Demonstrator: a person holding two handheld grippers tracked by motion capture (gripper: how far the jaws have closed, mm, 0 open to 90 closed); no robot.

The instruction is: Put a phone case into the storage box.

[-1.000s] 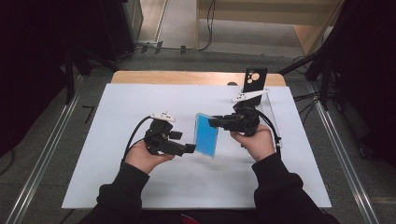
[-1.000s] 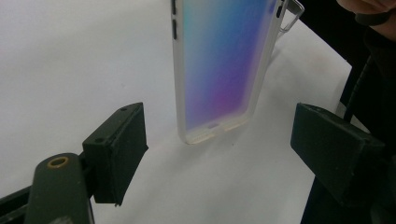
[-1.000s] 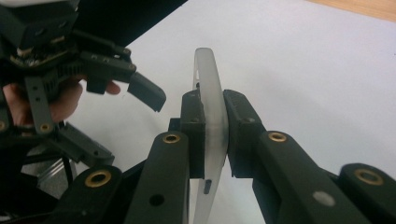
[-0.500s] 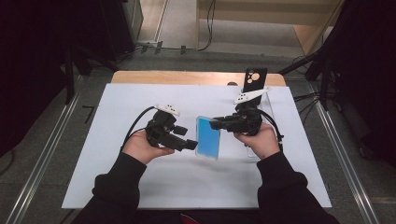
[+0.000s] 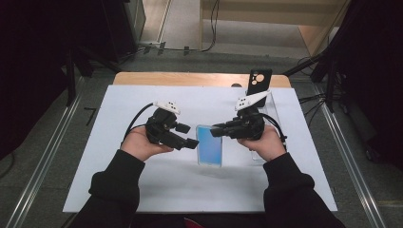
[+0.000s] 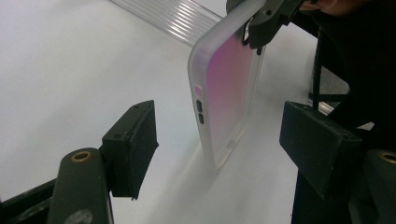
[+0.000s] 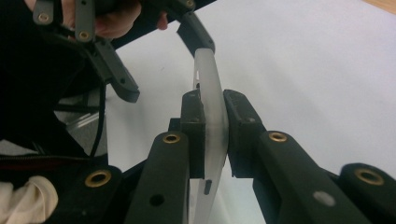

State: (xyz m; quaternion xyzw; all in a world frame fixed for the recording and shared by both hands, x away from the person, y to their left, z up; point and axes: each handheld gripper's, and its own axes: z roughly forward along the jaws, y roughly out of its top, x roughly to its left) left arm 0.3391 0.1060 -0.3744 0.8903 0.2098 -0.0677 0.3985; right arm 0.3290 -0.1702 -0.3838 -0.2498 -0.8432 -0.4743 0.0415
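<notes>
right claw (image 7: 214,135) clamping translucent phone case (image 7: 210,98)

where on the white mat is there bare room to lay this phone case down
The white mat is bare at its far left, and along the near edge between the sleeves. It is crowded at the far right, where a dark phone stands in a clear stand.

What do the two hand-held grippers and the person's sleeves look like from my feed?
Both are matt black. The left hand-held gripper and right hand-held gripper each carry a pale three-cornered plate on top and trail a black cable. Their jaws end in blocky black pads, with brass-coloured rivets at the joints. The sleeves are black, with ribbed cuffs.
</notes>
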